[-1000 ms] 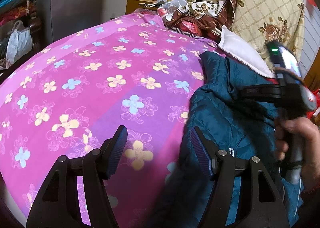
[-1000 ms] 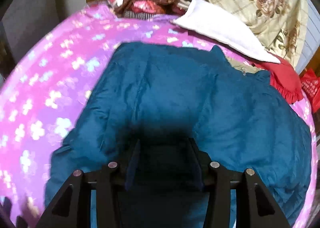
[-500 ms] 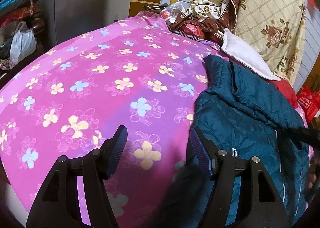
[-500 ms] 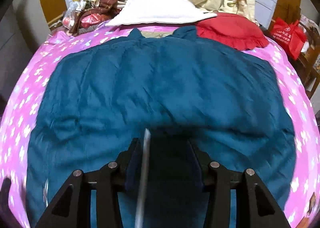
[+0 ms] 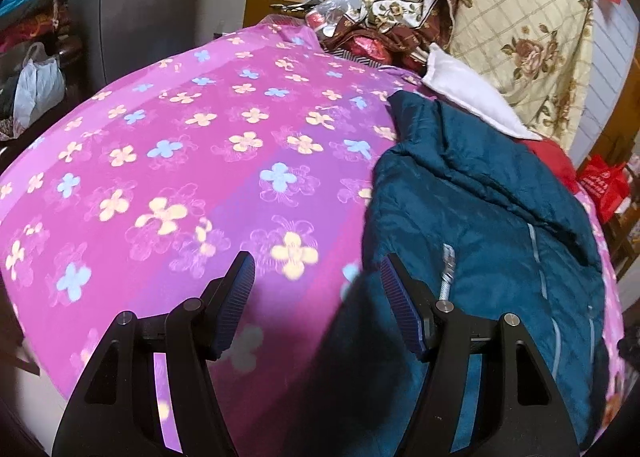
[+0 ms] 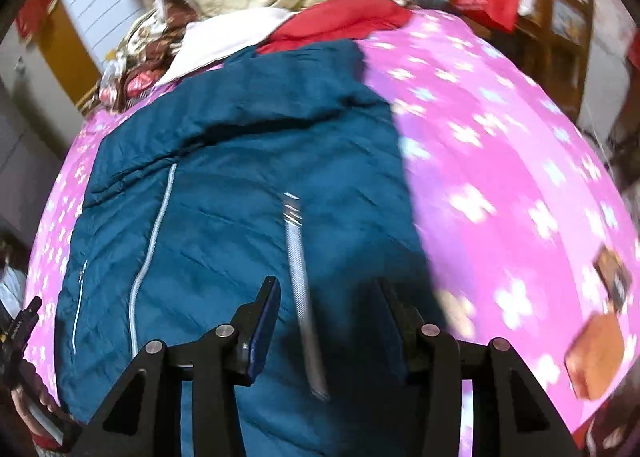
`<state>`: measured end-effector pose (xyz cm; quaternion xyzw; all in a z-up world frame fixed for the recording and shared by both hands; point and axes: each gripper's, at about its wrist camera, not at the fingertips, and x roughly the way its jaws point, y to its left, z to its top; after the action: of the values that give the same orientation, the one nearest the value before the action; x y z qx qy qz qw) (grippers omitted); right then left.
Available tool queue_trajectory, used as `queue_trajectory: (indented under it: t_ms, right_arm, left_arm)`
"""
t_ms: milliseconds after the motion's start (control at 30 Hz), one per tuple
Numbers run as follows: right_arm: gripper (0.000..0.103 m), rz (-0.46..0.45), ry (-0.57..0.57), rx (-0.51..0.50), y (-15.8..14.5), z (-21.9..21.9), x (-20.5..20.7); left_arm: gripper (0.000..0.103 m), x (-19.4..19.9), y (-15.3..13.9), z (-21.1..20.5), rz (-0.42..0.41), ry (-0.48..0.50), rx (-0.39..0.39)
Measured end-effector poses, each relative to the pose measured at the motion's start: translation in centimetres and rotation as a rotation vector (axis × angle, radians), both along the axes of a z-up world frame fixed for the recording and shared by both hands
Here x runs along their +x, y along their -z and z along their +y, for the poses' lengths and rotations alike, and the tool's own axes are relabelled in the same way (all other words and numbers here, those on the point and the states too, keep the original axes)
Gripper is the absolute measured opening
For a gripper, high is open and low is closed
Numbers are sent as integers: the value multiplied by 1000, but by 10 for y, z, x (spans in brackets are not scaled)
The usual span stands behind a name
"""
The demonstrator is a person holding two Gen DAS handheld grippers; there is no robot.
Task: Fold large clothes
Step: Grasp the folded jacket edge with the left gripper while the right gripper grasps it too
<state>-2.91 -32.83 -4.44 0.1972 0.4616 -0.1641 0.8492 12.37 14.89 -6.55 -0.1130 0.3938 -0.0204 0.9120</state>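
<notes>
A teal quilted jacket [image 5: 480, 217] [image 6: 240, 161] lies on a pink flowered bed sheet [image 5: 180, 161] [image 6: 500, 177], its collar toward the pillows. My right gripper [image 6: 328, 297] is shut on a fold of the jacket's front. Teal cloth fills the gap between its fingers, and a blurred silver zipper strip [image 6: 294, 241] runs up out of it. My left gripper [image 5: 316, 297] stands open over the sheet at the jacket's left edge. Its right finger [image 5: 400, 313] lies along that edge beside a zipper pull [image 5: 447, 269]. A hand [image 6: 24, 397] shows at the lower left of the right wrist view.
A white pillow [image 5: 472, 97], a floral quilt [image 5: 520, 17] and a heap of clutter [image 5: 372, 29] line the bed's head. Red cloth [image 6: 340, 21] lies by the collar. A red bag [image 5: 604, 185] hangs beyond the bed. Brown boxes [image 6: 596, 357] sit near the sheet's right edge.
My right gripper has swung far to the right with jacket cloth in it and has left the left wrist view. The jacket now lies narrower. My left gripper shifted slightly.
</notes>
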Motion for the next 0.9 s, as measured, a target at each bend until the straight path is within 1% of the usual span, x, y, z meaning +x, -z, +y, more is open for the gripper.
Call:
queue_trajectory:
  t_ms: [67,167,233,300,367,433,500,567,633,700,800,900]
  right_arm:
    - [47,-36,17,55,7,-16,-25]
    - [47,-64,48,76,15,-31,-47]
    - [47,-67,61,82,23,-39,-57]
    - [48,-70,68,103,32,-45,-62]
    - [48,-69,70,130,40,-50,-66]
    - [48,-77,69,152,45,-52,-68]
    - [48,-86,64,170,48,-54,-68]
    - [48,-92,56,197,52,-56,-69]
    - [48,-93,56,211,55,-57,-69]
    - [48,-96,57,221,57,-59,-69]
    - [48,-108,58,237,58,-61,-71]
    - [48,-116,63,284,62,-66,-71]
  left_arm:
    - [66,-7,-3,1,15,16,5]
    - [66,-12,-1,5,70,47,27]
    - [66,-13,4,10,113,62,11]
    - [66,-14,8,16,142,71,-34]
    - [66,-12,12,23,168,93,-115]
    - [66,-12,14,23,180,109,-168]
    - [66,-9,17,20,198,134,-198]
    - [66,-3,26,15,234,161,-227]
    - [66,2,34,15,268,160,-258]
    - [66,7,44,15,309,162,-312]
    - [66,5,45,18,314,163,-361]
    - [66,1,47,16,337,213,-435]
